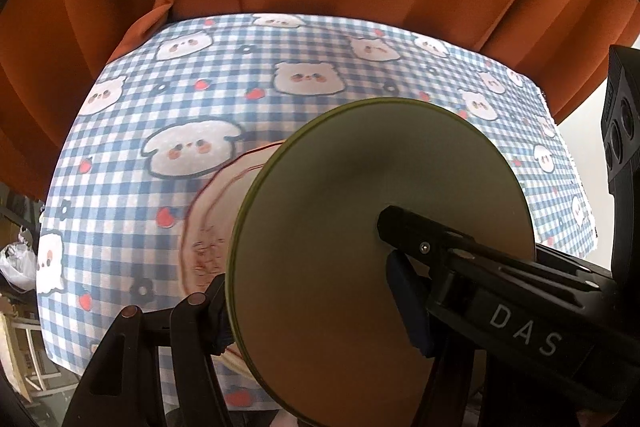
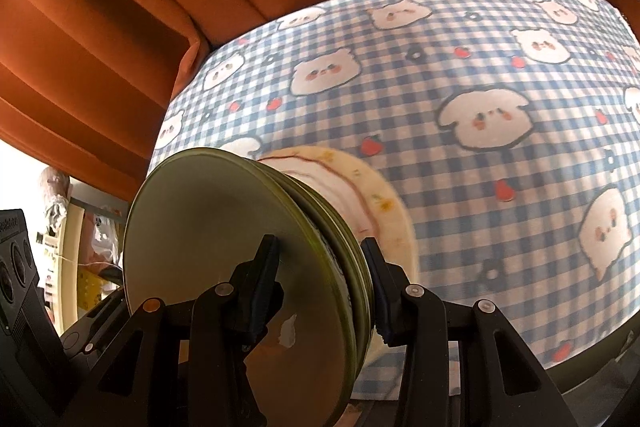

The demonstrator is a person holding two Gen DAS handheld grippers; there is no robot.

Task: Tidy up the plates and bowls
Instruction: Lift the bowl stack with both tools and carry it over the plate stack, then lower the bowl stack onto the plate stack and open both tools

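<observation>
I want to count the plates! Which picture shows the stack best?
The right wrist view: the stack of plates shows edge-on, so several green rims and a cream plate show. The left wrist view shows mostly one green plate's face, with a cream rim peeking behind.

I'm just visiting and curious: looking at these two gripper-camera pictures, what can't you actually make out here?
- How many green-rimmed plates are in the stack: the right wrist view shows only overlapping rims.
- The pink patterned dish: mostly hidden behind the green plates in both views, its print blurred.
- The tablecloth near the camera: covered by the plates and the left gripper.
- The room at the left edge of the right wrist view: small and washed out.
</observation>
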